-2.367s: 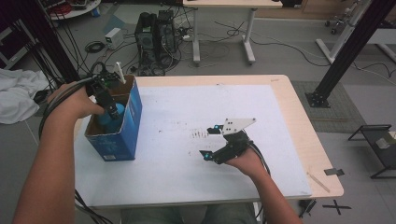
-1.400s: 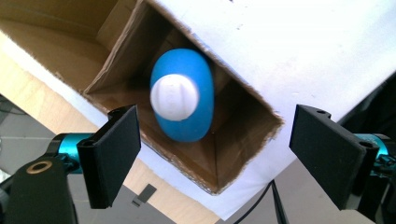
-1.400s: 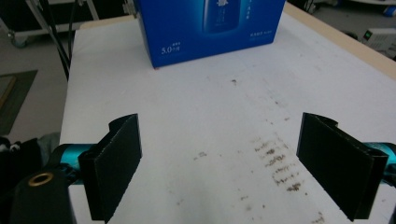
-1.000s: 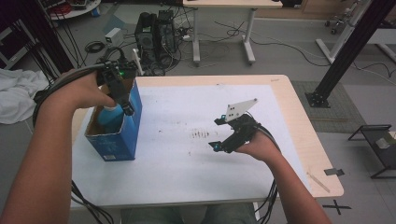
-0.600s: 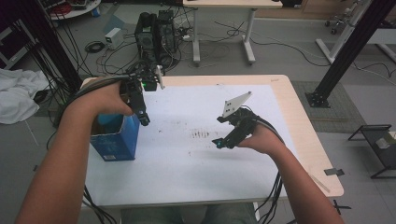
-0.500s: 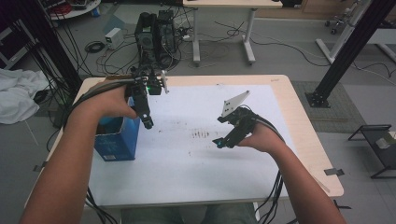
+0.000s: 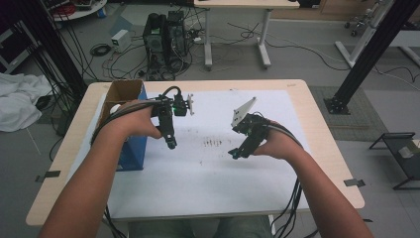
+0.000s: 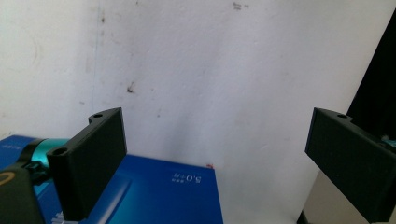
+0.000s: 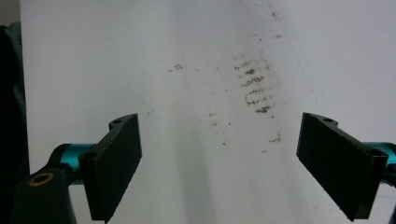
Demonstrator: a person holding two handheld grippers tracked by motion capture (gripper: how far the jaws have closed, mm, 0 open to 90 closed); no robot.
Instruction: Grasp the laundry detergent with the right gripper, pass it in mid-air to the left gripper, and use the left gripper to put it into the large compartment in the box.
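Observation:
A blue cardboard box (image 7: pixel 132 151) with an open brown top stands at the left of the white sheet (image 7: pixel 208 171). My left gripper (image 7: pixel 171 144) hangs just right of the box, pointing down at the sheet. Its jaws have just been opening and stand open with nothing between them. In the left gripper view the left gripper (image 8: pixel 217 116) looks over the box's blue face (image 8: pixel 154 191) onto bare white sheet. My right gripper (image 7: pixel 233 154) is held low over the sheet's middle, open and empty. In the right gripper view the right gripper (image 9: pixel 219 121) frames a patch of brown smudges (image 9: pixel 254 88).
The sheet covers most of a light wooden table (image 7: pixel 327 148). Behind it on the floor are a computer tower (image 7: pixel 166 34) with tangled cables and a white desk's legs (image 7: pixel 237 34). White cloth (image 7: pixel 17 101) lies left; a black post (image 7: pixel 366 49) stands right.
The left hand has lifted its gripper out of the box, swung it right and lowered it toward the sheet. The right gripper has stayed nearly still.

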